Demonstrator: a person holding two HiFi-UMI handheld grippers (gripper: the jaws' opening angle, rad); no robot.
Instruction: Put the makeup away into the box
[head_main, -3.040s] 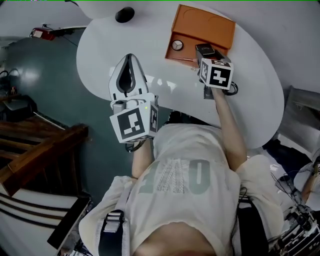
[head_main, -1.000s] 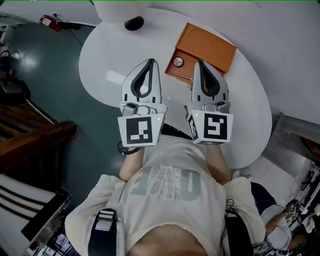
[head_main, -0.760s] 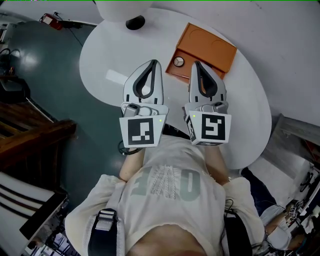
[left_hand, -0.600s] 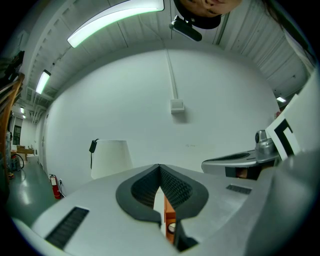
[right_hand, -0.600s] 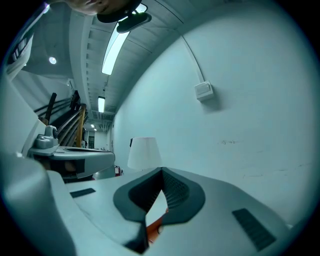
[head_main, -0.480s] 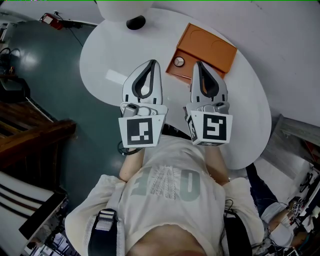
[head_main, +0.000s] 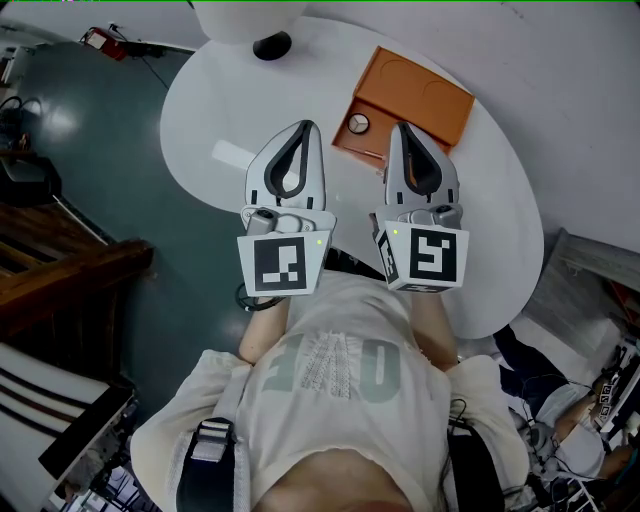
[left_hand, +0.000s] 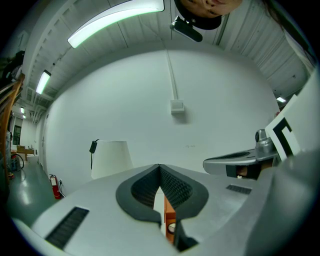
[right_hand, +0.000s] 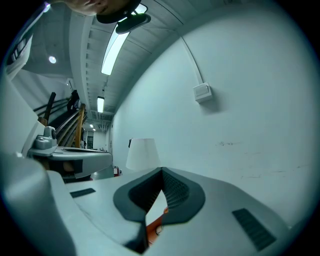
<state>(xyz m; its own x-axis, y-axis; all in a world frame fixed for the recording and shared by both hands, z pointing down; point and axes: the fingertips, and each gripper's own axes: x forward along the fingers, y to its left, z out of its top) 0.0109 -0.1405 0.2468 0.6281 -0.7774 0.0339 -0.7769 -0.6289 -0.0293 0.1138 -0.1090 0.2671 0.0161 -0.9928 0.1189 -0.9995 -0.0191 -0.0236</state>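
The left gripper (head_main: 302, 127) has its jaws closed tip to tip with nothing between them; in the left gripper view the dark ribbed pads (left_hand: 172, 186) meet at the front and leave only an empty hollow behind. The right gripper (head_main: 399, 127) is closed and empty in the same way, its pads (right_hand: 175, 189) meeting at the tip. The two are held side by side above the white table (head_main: 215, 105), close to the person's chest, and both point away from the body.

The orange box (head_main: 415, 90) lies on the table just beyond the right gripper's tip, which overlaps the box's near edge in the head view. From the left gripper, the box is ahead and off to the right. A small round case (head_main: 357, 123) sits in the near-left part of the box, between the two tips and closer to the right one. A sliver of the box also shows through the gap under each gripper's closed jaws.

Further ahead of the left gripper is a lamp, its black base (head_main: 271, 45) on the table's far edge.
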